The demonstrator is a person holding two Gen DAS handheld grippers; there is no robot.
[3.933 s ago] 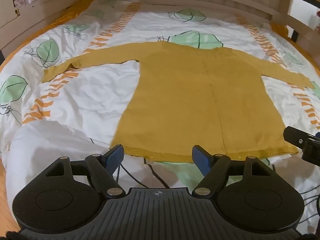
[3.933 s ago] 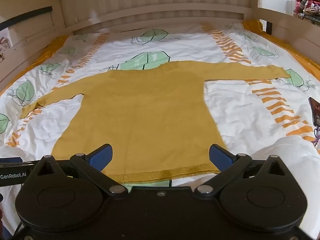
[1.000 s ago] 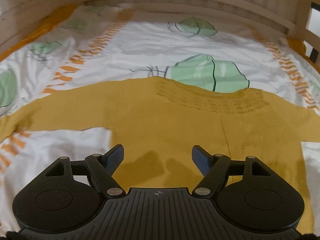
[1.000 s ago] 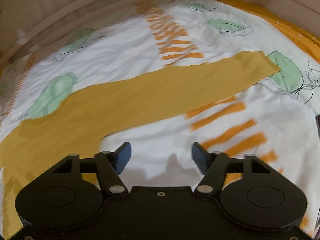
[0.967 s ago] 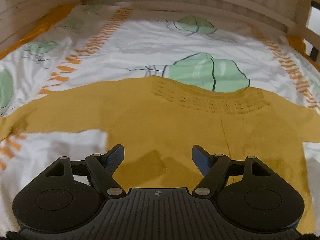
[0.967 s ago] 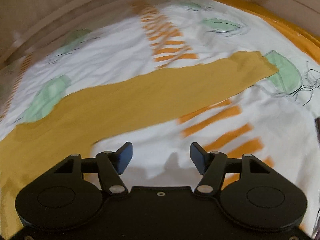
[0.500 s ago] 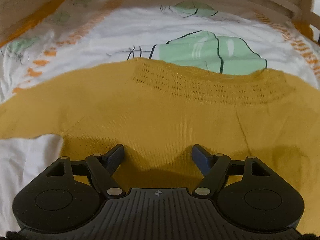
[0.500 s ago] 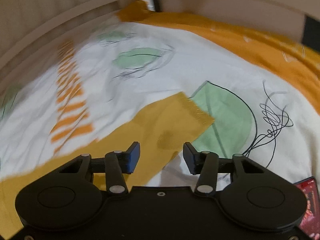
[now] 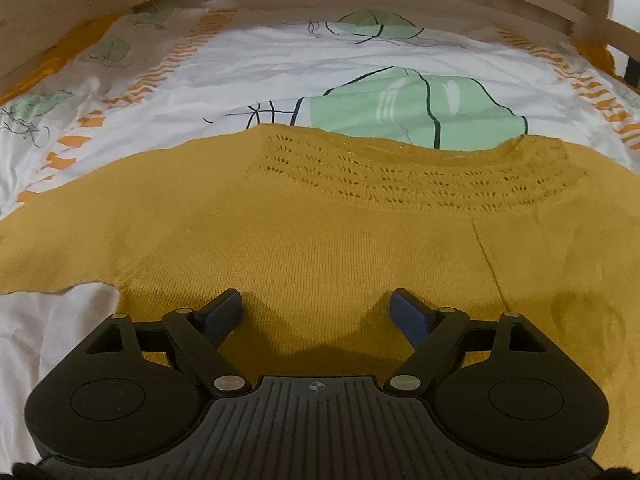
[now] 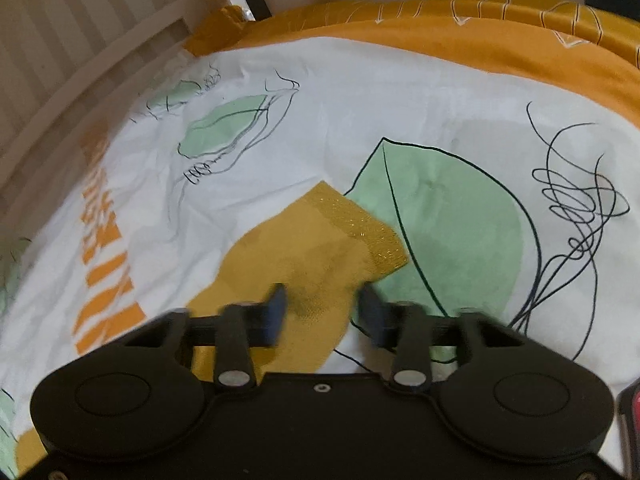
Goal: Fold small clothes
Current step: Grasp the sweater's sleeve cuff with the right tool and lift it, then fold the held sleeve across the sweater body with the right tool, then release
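Lying flat on the bed is a mustard-yellow knit sweater (image 9: 320, 232), spread out over a white duvet (image 9: 280, 64) printed with green leaves and orange stripes. In the left wrist view you get the upper body of it: the neckline with rows of little eyelet holes (image 9: 400, 184) sits toward the far side, one sleeve runs off to the left edge, and a seam line runs down the fabric right of centre.

The left gripper (image 9: 318, 308) is released, its blue-padded fingers (image 9: 224, 308) spread wide, hanging low over the chest area of the sweater with nothing between them. Can't tell if the tips actually touch the knit.

The right gripper (image 10: 320, 308) is over at the end of the other sleeve. The sleeve cuff (image 10: 360, 232), with its slightly sparkly ribbed band, lies partly across a big green leaf print (image 10: 448, 232). Its fingers are motion-blurred, partly closed, with the sleeve fabric lying in the gap between them, not clamped on it as far as I can see.

A wooden slatted bed frame (image 10: 100, 40) runs along the far edge, with an orange blanket (image 10: 480, 44) beyond the duvet.
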